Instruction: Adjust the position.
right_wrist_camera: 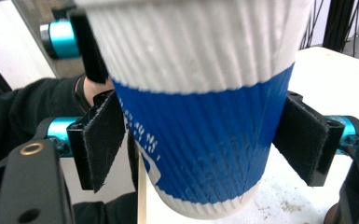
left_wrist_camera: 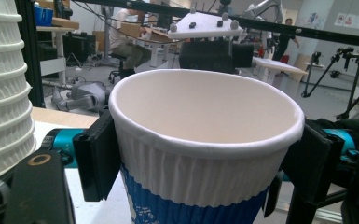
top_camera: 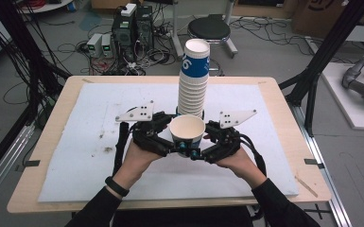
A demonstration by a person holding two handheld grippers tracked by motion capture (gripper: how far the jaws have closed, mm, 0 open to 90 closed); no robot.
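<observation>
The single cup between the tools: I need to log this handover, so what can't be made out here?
- Single cup, high view: its lower wall and base sit behind both tools.
- Left tool view: cup's base cut off by the bottom edge.
- Right tool view: cup's rim cut off at the top; small white print on the blue band unreadable.

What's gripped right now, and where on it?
The single paper cup: the left gripper clamps its white ribbed upper wall under the rim; the right gripper brackets the blue band, contact unclear.
</observation>
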